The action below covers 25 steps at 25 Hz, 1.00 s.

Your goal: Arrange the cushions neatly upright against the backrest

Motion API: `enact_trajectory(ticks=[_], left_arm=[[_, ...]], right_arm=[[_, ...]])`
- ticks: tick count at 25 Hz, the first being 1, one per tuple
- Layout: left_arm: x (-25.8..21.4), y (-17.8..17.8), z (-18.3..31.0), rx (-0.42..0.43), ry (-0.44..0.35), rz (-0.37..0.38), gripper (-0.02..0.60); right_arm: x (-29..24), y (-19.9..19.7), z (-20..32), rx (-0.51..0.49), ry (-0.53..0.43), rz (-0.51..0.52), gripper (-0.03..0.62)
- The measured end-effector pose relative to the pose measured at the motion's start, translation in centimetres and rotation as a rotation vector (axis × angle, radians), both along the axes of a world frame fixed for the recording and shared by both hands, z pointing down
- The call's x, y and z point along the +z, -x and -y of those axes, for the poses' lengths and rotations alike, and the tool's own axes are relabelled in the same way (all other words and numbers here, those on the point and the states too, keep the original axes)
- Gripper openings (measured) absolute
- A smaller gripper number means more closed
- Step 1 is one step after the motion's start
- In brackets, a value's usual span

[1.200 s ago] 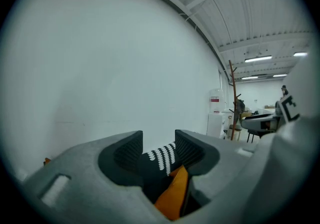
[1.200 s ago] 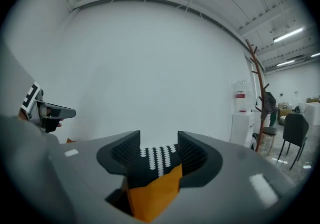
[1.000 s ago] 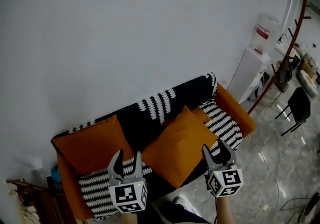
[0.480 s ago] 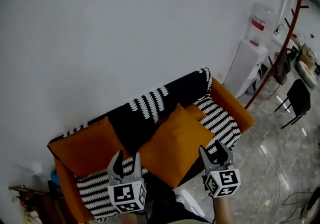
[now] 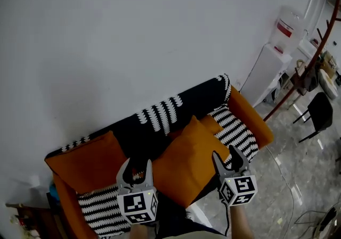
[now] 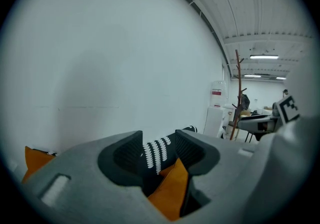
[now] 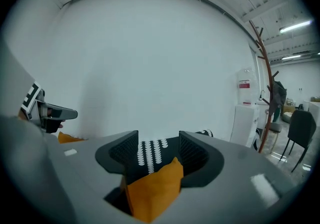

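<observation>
both tongs are released: the left gripper (image 5: 136,169) and the right gripper (image 5: 225,155) stand with jaws apart, nothing clamped (the fabric seen between them lies beyond). the large orange cushion (image 5: 186,161) leans tilted at mid sofa (image 5: 254,122), below the black backrest (image 5: 200,102). a second orange cushion (image 5: 85,161) sits at the left end.

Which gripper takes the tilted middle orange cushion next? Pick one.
Right, probably. The right gripper is open and, in its own view, the middle orange cushion lines up between its jaws; the left gripper sees it off toward one jaw.
</observation>
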<state>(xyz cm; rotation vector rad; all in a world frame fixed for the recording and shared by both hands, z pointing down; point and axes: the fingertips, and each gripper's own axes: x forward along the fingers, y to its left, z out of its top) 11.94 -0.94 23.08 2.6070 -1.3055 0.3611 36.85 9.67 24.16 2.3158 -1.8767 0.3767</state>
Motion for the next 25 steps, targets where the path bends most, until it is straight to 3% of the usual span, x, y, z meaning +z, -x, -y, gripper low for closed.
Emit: enact_trajectory(ticks=[15,25], left_arm=[[5.2,0.9,7.1,-0.07,0.122,0.03,0.207],[11.6,0.5,7.1,-0.25,0.283,0.057,0.207]], right_arm=[[4.1,-2.5,7.9,-0.019,0.114,-0.005,0.264],[9.5,-5.7,13.3,-0.175,0.221,0.009,0.263]])
